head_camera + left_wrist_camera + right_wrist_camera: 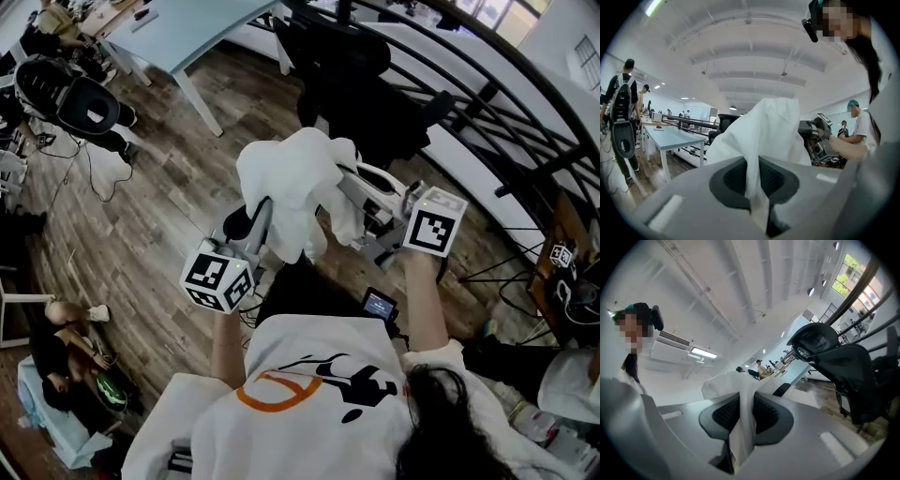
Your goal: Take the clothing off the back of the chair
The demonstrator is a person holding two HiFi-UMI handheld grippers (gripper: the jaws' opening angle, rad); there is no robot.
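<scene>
both grippers had the white clothing (pixel 298 183) pinched: left gripper (pixel 258 221) and right gripper (pixel 361 208) clamped on it, bunched up just short of the black chair (pixel 352 70).

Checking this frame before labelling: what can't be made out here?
- Type of white clothing: bunched in all views.
- Black chair, lower part, head view: hidden behind the clothing.
- Right gripper, tips in head view: buried in cloth.
- Distant people, left gripper view: too small to describe.
</scene>
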